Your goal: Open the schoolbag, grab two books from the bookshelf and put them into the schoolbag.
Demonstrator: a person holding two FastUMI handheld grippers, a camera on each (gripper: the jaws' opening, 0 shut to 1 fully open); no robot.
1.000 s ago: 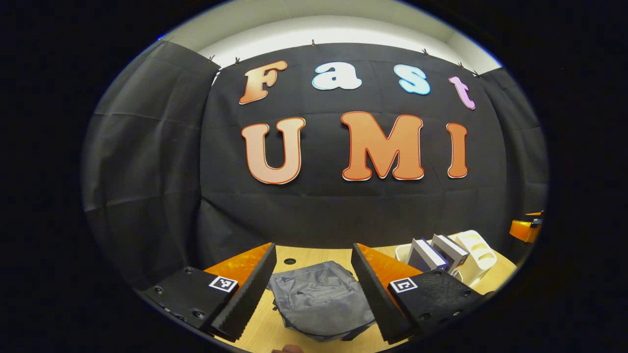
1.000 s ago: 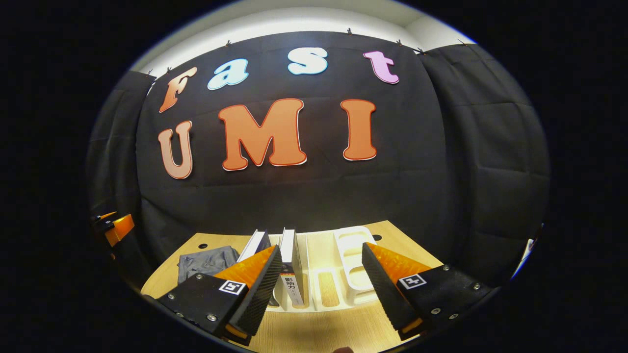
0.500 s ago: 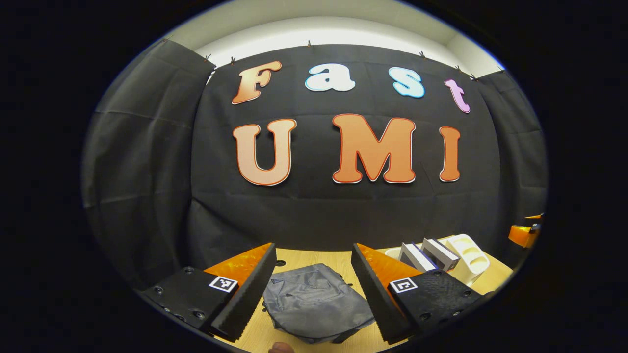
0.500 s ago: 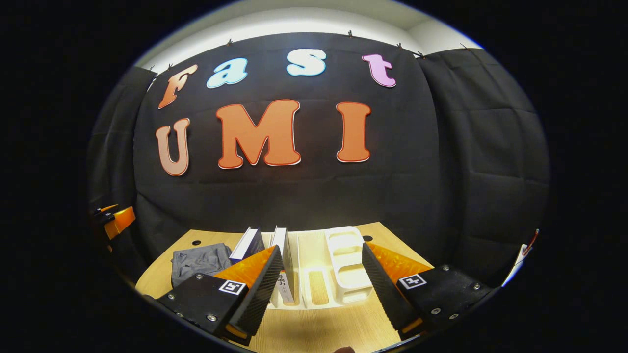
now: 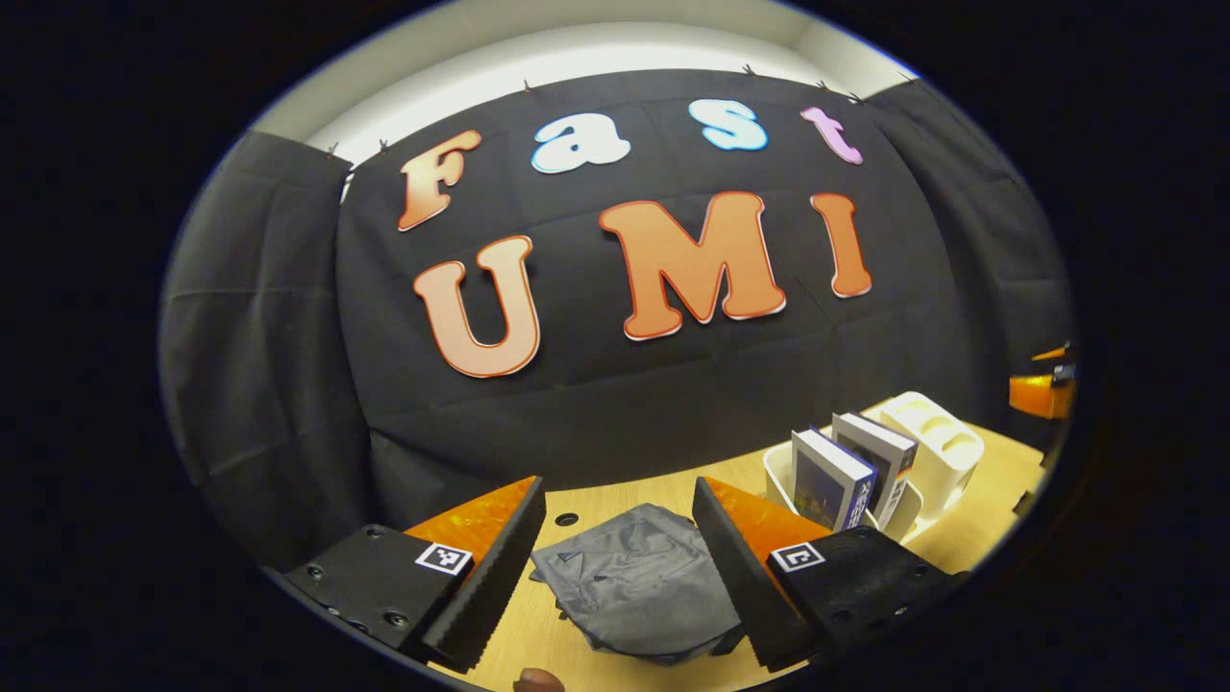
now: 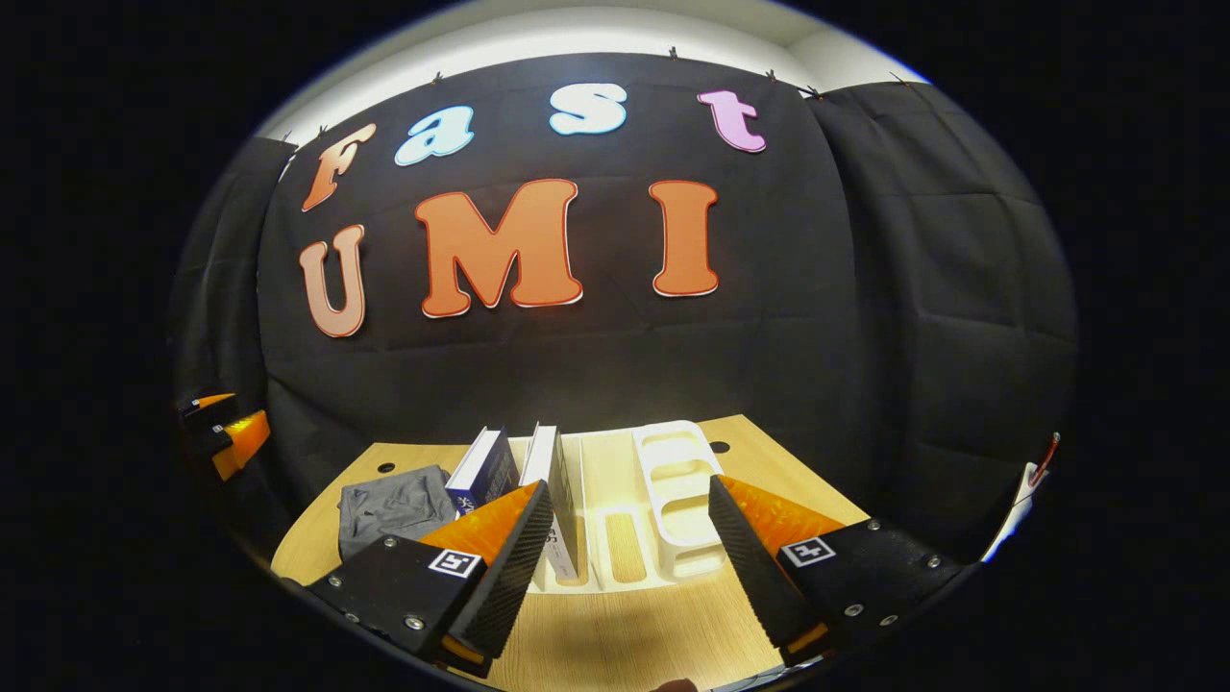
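A grey schoolbag (image 5: 634, 586) is lying flat on a wooden table (image 6: 634, 644). Beside it, two books (image 5: 850, 471) are standing in a white bookshelf (image 6: 673, 500). The left gripper (image 5: 615, 577) and right gripper (image 6: 629, 557) are hovering wide apart, holding nothing.

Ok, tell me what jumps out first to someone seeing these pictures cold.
A crumpled grey schoolbag lies flat on the wooden table, straight ahead between the open fingers of the left gripper. Beside it, two books stand leaning in a white bookshelf, which the open right gripper faces.
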